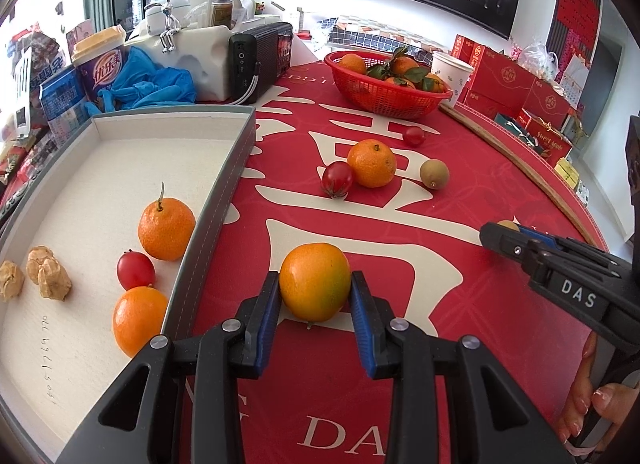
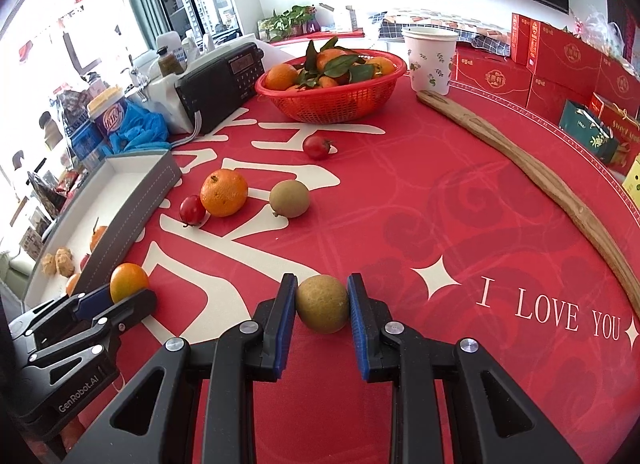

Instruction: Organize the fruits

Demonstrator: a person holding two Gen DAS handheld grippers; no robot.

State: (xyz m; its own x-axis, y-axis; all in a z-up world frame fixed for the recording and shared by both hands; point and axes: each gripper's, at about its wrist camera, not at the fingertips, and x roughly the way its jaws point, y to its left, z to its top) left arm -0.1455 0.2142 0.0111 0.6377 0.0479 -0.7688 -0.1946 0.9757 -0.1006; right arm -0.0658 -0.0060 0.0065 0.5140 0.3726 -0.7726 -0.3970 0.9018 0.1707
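Note:
My left gripper point(image 1: 315, 296) is shut on an orange-green citrus fruit point(image 1: 314, 282), just right of the grey tray point(image 1: 218, 200); it also shows in the right wrist view point(image 2: 129, 282). My right gripper point(image 2: 322, 302) is shut on a brown-green round fruit point(image 2: 322, 303) over the red tablecloth. The tray holds two oranges point(image 1: 166, 229), a cherry tomato point(image 1: 135, 270) and several walnuts point(image 1: 44, 276). Loose on the cloth lie an orange point(image 2: 223, 192), two cherry tomatoes point(image 2: 192, 210) and another brown-green fruit point(image 2: 289, 198).
A red basket point(image 2: 332, 104) of leafy oranges stands at the back, a paper cup point(image 2: 430, 60) beside it. A black radio point(image 2: 224, 84), blue gloves point(image 1: 148, 82) and jars crowd the back left. A long wooden stick point(image 2: 532, 176) lies along the right edge. Red gift boxes point(image 2: 560, 64) stand beyond.

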